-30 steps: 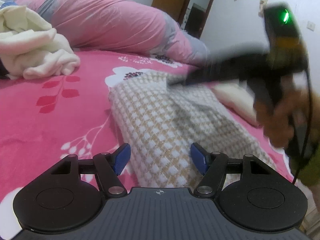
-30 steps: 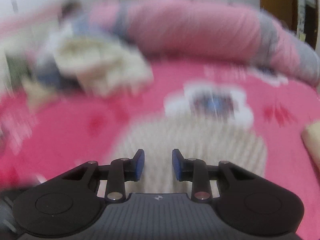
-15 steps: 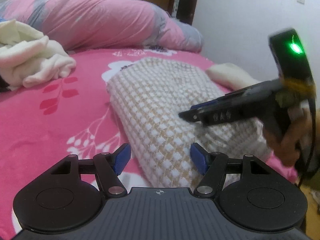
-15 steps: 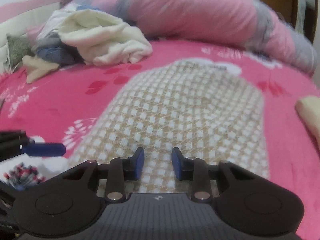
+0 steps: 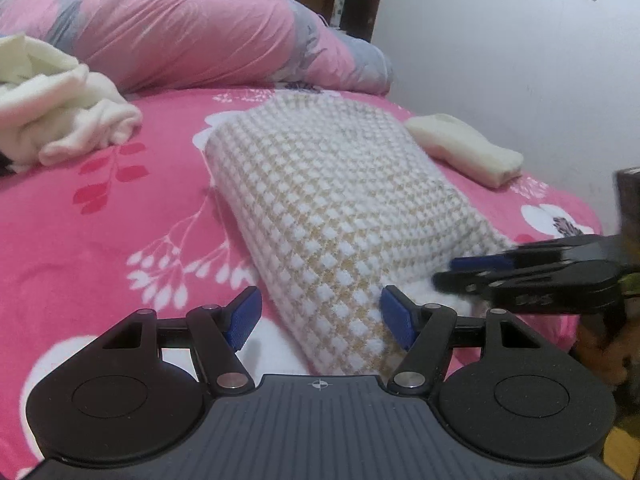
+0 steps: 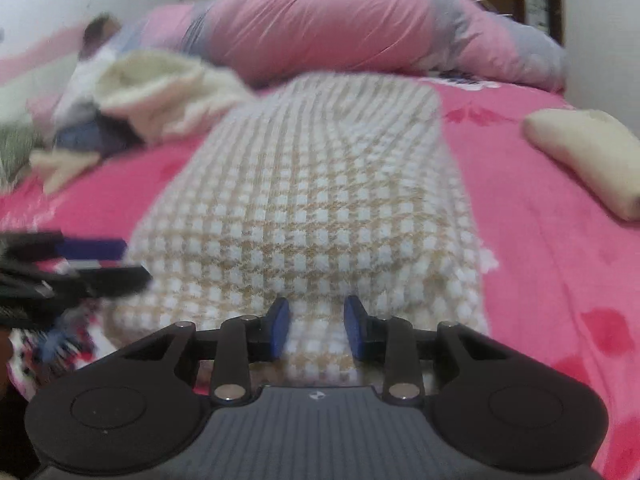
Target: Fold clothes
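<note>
Pink floral bedspread [image 5: 120,208], checked knit garment [image 5: 332,200], rolled quilt [image 5: 192,36], white wall [image 5: 500,40]

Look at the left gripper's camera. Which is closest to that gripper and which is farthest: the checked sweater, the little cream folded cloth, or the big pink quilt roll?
1. Checked sweater: right before the left gripper, its near end between the fingers.
2. Cream folded cloth: farther back, on the right.
3. Pink quilt roll: farthest, across the back of the bed.
</note>
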Demonstrator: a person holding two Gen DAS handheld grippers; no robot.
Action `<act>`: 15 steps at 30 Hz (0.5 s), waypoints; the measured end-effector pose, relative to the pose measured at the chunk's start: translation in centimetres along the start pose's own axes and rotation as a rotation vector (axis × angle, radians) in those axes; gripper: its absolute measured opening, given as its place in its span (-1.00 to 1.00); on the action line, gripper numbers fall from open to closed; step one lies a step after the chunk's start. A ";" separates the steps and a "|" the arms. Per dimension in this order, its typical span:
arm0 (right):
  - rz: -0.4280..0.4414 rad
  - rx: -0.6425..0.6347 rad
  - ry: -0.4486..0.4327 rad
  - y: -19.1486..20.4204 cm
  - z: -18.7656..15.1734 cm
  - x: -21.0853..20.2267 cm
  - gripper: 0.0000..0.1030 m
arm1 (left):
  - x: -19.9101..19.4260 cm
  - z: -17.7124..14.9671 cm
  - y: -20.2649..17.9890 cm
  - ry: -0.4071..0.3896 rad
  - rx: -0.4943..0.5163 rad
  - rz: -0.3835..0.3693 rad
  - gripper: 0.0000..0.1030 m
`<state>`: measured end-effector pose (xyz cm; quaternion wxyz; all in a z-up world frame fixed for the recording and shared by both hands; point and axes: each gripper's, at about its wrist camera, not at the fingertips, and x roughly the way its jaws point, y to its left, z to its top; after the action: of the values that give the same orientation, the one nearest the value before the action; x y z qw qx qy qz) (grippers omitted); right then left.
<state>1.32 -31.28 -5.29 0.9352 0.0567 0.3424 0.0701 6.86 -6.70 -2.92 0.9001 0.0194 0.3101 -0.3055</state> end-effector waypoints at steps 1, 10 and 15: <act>0.003 0.029 -0.016 -0.1 0.0 -1.0 -0.36 | -0.1 0.0 0.0 0.000 0.005 0.003 0.30; -0.102 0.335 -0.172 -7.3 -3.0 -8.2 -0.32 | -0.1 0.0 1.0 0.025 -0.091 -0.027 0.32; -0.018 0.417 -0.245 -8.4 -3.9 -9.2 -0.33 | 0.0 0.0 0.9 0.033 -0.119 -0.005 0.41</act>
<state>-7.39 -40.85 -3.74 0.9384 0.2536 0.2341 -0.0179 7.37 -5.97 -3.01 0.8936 -0.0299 0.3425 -0.2885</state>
